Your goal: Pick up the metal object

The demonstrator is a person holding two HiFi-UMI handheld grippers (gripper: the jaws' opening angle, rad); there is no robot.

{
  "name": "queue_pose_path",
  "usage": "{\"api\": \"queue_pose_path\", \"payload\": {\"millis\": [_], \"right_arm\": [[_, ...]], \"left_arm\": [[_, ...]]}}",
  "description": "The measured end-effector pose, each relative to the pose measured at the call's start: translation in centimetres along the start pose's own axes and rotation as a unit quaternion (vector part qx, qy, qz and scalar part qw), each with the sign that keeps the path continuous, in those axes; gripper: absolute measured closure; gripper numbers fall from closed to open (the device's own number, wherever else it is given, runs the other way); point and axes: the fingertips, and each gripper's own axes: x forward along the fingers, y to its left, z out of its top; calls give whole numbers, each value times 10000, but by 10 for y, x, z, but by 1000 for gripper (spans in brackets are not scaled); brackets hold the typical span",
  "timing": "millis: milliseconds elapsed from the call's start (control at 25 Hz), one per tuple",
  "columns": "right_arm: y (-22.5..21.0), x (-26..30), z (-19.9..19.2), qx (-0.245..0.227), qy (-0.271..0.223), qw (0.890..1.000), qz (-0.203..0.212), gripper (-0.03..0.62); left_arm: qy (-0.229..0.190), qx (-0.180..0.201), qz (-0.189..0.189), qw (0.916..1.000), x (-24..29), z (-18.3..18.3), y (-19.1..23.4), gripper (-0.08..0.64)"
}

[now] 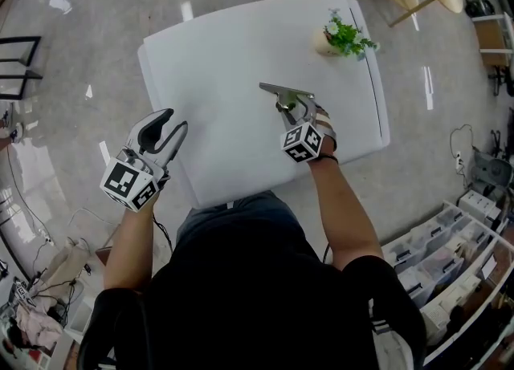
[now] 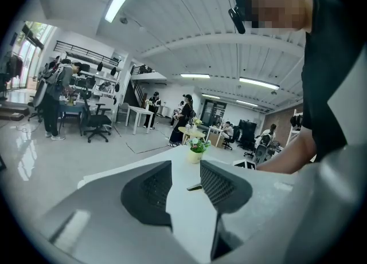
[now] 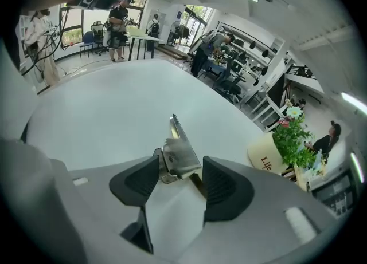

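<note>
The metal object (image 1: 283, 92) is a flat, shiny scraper-like tool that lies on the white table (image 1: 225, 47), right of its middle. My right gripper (image 1: 299, 107) reaches it from the near side. In the right gripper view its block-shaped metal part (image 3: 179, 155) sits between the two dark fingertips, and my right gripper (image 3: 180, 172) stands open around it with a jaw on either side. My left gripper (image 1: 170, 124) hangs open by the table's left front corner with nothing in it. In the left gripper view the tool (image 2: 194, 187) shows small and far beyond my left gripper (image 2: 186, 187).
A small potted plant (image 1: 344, 36) in a cream pot (image 3: 274, 153) stands at the table's far right. Shelves with storage bins (image 1: 450, 256) lie on the floor at the right. People, chairs and desks (image 2: 92, 117) fill the room beyond.
</note>
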Motion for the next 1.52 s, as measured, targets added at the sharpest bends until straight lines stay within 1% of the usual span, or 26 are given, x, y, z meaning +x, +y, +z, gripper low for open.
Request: {"api": "queue_pose_path", "payload": {"millis": [280,560,840,960,1200,1320,1520], "right_arm": [[-1,7,1,-214,126,9997,10,328],[-3,11,-2,-367,248,9990,-16,348],[1,8,-1,-611,303,9977,-57,394],[1,7,-2,-710,345,9969,-64,400],[-5,4,6,-777,278,9965,-128,442],[-8,2,10,-812,275,9962,-138,449],[-12,2,13,-860,291,9958,-119,475]], "left_arm": [[-63,-50,-10,10000,0,-6,6,410],[-7,-74,-7,10000,6,0,6,410],[-20,-83,-99,9999,8,-5,3,409],[-9,-73,-112,9999,9,-2,3,410],[-51,-61,-145,9999,10,1,4,410],[-34,-68,-151,9999,10,4,3,410],[-118,-67,-157,9998,9,4,6,409]]}}
